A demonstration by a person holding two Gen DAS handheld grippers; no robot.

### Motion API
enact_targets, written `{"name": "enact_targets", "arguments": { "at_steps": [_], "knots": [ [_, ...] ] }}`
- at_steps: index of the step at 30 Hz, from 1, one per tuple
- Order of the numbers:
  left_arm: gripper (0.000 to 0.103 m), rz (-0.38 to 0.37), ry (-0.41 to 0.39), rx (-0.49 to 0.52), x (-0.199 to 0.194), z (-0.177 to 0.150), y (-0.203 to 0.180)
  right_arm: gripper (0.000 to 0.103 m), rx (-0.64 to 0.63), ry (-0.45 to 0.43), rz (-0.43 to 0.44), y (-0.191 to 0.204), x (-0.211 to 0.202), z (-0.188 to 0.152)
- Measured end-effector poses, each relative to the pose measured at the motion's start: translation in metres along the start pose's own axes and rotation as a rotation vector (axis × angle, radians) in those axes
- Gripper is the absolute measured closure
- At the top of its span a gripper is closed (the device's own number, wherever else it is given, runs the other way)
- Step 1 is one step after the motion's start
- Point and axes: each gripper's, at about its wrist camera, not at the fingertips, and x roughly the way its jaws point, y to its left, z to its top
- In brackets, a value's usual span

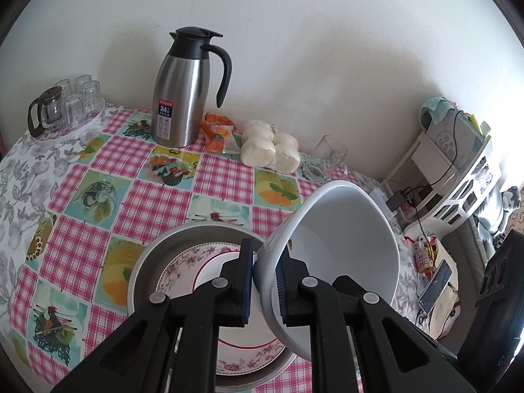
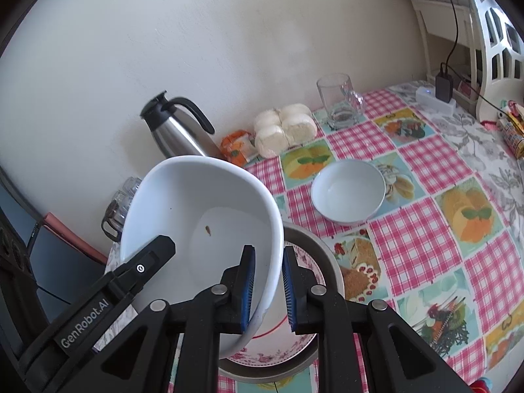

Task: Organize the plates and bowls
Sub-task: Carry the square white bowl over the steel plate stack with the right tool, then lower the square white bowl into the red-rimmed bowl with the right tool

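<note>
A large white bowl (image 1: 344, 245) hangs tilted between my two grippers. The left gripper (image 1: 265, 281) is shut on its left rim, one blue pad inside and one outside. In the right wrist view the same white bowl (image 2: 203, 216) has its right rim pinched by my right gripper (image 2: 268, 288), and the left gripper's body (image 2: 144, 262) shows at the far rim. Right below sits a floral plate (image 1: 183, 268) inside a round metal pan (image 1: 144, 262). A smaller white bowl (image 2: 347, 190) stands on the tablecloth beyond the pan (image 2: 327, 249).
Along the wall stand a steel thermos jug (image 1: 180, 98), an orange snack packet (image 1: 219, 132), wrapped white buns (image 1: 271, 147) and a glass mug (image 2: 339, 101). A tray of glasses with a small teapot (image 1: 65, 104) is far left. A power strip (image 2: 435, 96) lies far right.
</note>
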Motion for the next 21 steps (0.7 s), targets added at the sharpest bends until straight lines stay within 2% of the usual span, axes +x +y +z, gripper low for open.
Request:
{"name": "enact_targets", "arguments": {
  "at_steps": [11,21],
  "knots": [
    [0.089,0.037,0.094,-0.047,0.022,-0.014,0.024,0.084,-0.012,0.106,-0.034,0.003,0.028,-0.015],
    [0.089,0.053,0.157,-0.067,0.038,-0.022,0.034,0.082,-0.021,0.157,-0.059,0.003,0.042,-0.020]
  ]
}}
